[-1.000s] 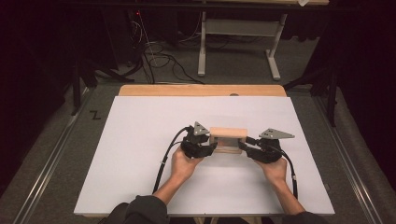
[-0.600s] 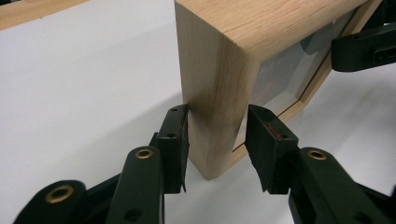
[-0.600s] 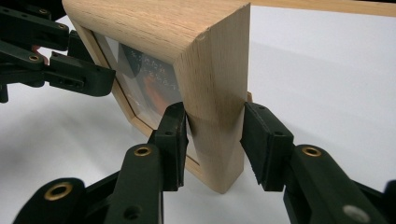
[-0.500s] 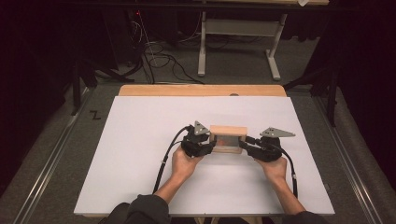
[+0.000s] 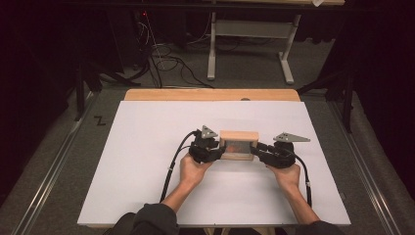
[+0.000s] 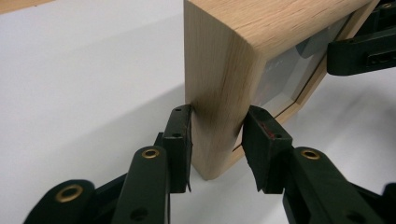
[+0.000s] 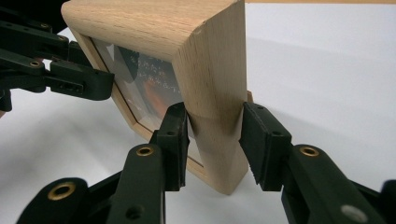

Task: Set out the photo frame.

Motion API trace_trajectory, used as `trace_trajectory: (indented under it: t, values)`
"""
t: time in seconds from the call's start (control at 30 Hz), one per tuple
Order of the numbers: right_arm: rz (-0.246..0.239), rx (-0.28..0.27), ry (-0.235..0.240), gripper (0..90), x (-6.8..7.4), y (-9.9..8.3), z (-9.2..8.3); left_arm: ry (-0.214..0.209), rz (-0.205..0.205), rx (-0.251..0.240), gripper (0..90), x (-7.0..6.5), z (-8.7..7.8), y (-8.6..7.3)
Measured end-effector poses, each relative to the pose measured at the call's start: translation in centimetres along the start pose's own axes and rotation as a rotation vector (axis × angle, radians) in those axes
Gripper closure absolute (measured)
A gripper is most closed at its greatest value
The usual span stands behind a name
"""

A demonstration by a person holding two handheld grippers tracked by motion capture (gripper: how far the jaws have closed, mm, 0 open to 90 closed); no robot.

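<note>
The left gripper (image 5: 215,149) sits at the left end of the frame (image 5: 239,145), which stands upright on the white surface (image 5: 147,186). In the left gripper view its jaws have just been closing and now hold the frame's left side post between them: the left pad lies flat on the back face of the wood, the right pad presses the front edge just beside the glass. The grip is low on the post, near its bottom corner, which meets the surface just ahead of the jaws.

Between the two grippers the frame spans the gap, its glass front turned toward the person.

The right gripper (image 5: 262,148) meets the frame's right end. In the right gripper view its jaws have likewise been closing and clasp the right side post, the left pad on the glass side, the right pad on the back face, again low and near the bottom corner. Beyond the frame, the other gripper's jaws show at the far end.
</note>
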State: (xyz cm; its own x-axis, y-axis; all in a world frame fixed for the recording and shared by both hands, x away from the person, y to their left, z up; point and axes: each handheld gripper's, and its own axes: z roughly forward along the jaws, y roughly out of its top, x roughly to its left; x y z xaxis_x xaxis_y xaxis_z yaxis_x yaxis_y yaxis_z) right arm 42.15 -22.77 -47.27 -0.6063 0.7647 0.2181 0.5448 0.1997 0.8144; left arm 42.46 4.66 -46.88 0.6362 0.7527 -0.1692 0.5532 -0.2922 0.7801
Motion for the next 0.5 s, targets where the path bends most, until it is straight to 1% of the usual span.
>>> trace_trajectory:
  t: [0.23, 0.37, 0.43, 0.47, 0.5]
  values:
    - [0.015, 0.0, -0.002, 62.8, 0.19, -0.02, 0.12, 0.012, 0.005, 0.01, 64.0, -0.01, -0.24, -0.03]
    - [0.011, 0.003, 0.004, 63.1, 0.37, -0.02, 0.17, 0.015, 0.012, 0.02, 64.1, -0.05, -0.45, -0.07]
    - [0.007, 0.003, 0.006, 63.2, 0.38, -0.03, 0.15, 0.019, 0.014, 0.026, 64.1, -0.16, -0.59, -0.11]
    - [0.017, 0.008, 0.006, 63.3, 0.47, -0.05, 0.11, 0.024, 0.015, 0.031, 64.1, -0.34, -0.7, -0.14]
    - [0.018, 0.009, 0.005, 63.4, 0.55, -0.07, 0.09, 0.033, 0.025, 0.036, 64.1, -0.54, -0.79, -0.19]
